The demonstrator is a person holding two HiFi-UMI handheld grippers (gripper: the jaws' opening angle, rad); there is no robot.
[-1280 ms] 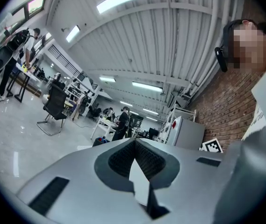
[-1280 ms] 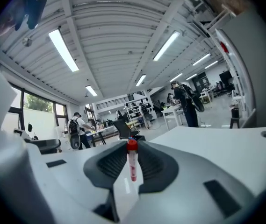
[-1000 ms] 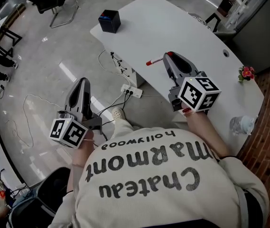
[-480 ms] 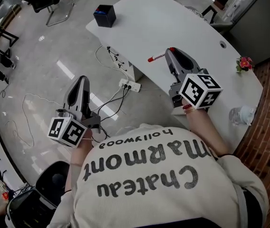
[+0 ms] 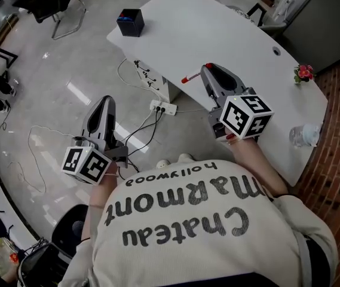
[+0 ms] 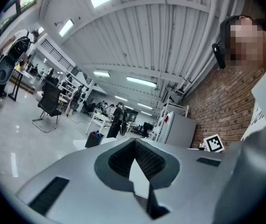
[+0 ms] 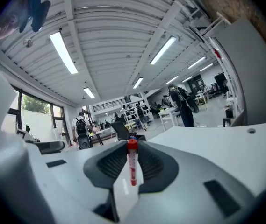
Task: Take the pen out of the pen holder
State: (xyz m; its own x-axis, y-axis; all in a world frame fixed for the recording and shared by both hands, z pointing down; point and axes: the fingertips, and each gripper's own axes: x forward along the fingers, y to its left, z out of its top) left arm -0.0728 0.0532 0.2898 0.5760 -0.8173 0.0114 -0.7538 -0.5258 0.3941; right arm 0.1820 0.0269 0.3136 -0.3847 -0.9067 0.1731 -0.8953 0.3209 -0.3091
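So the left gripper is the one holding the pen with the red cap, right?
Not quite. It is the right gripper that is holding the pen with the red cap. The right gripper view shows the pen pinched upright between its jaws. The left gripper has nothing between its jaws, as the left gripper view shows.
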